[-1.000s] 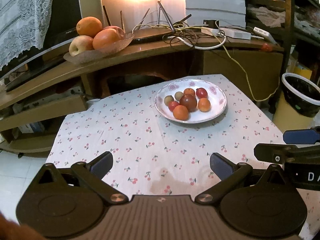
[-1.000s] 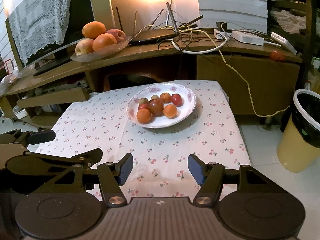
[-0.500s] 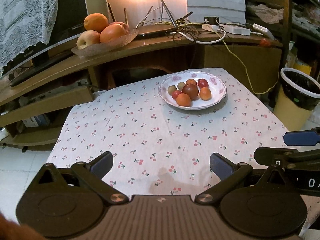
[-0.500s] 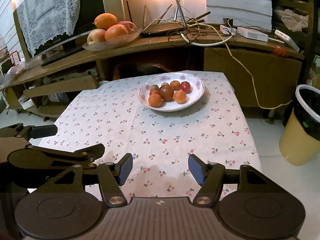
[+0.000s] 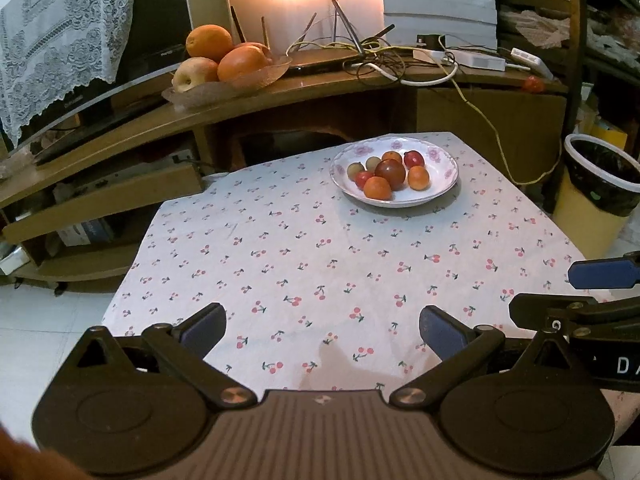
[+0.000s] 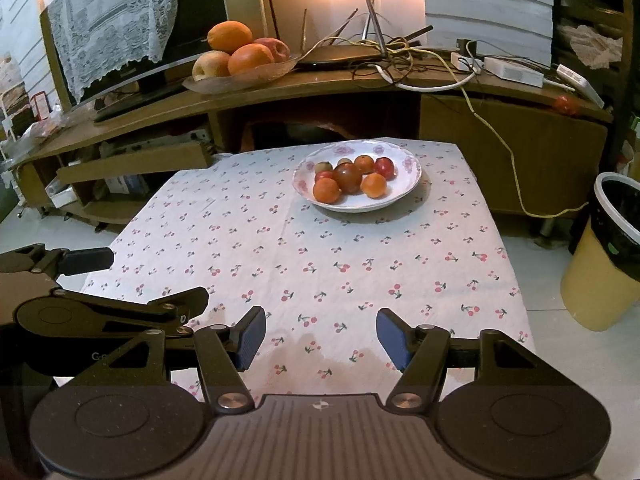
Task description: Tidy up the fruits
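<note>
The plate [image 5: 448, 176] of small fruits [image 5: 390, 174] sits at the far end of the table [image 5: 280, 248], ahead of both grippers and well apart from them — ahead and right of centre for the left gripper [image 5: 322, 330], ahead and only slightly left of centre for the right gripper [image 6: 320, 334]. The right one looks better lined up, so it probably has the easier reach, though neither is close. The plate is round, so no long axis matters; the fruits lie bunched and touching near its middle.

Both grippers hover over the near edge of the table, jaws spread wide, holding and touching nothing. The right gripper's fingers [image 5: 600, 274] show at the right edge of the left view — the two sit side by side.
</note>
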Tool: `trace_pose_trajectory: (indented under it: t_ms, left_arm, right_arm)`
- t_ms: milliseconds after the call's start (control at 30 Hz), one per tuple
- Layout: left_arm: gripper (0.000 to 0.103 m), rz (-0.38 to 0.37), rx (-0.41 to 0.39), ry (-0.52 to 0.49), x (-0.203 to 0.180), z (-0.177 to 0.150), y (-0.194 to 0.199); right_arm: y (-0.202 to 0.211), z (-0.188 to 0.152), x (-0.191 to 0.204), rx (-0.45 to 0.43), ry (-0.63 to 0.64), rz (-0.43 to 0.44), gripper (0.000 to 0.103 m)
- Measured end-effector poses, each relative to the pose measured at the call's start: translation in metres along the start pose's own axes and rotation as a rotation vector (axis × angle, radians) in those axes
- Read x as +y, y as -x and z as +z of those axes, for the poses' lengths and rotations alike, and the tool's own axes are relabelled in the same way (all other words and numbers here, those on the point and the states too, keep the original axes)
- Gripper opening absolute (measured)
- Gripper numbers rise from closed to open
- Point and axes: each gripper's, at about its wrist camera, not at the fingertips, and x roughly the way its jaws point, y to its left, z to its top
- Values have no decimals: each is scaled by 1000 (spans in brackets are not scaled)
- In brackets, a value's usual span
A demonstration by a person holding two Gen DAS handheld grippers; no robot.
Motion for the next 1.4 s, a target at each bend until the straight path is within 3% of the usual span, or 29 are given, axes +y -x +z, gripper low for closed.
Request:
trace_pose_trajectory:
  t_ms: [1400]
  left_arm:
    - [103, 22, 10, -8, 0, -19, 12]
  right_arm:
    - [11, -20, 15, 2, 26, 3, 63]
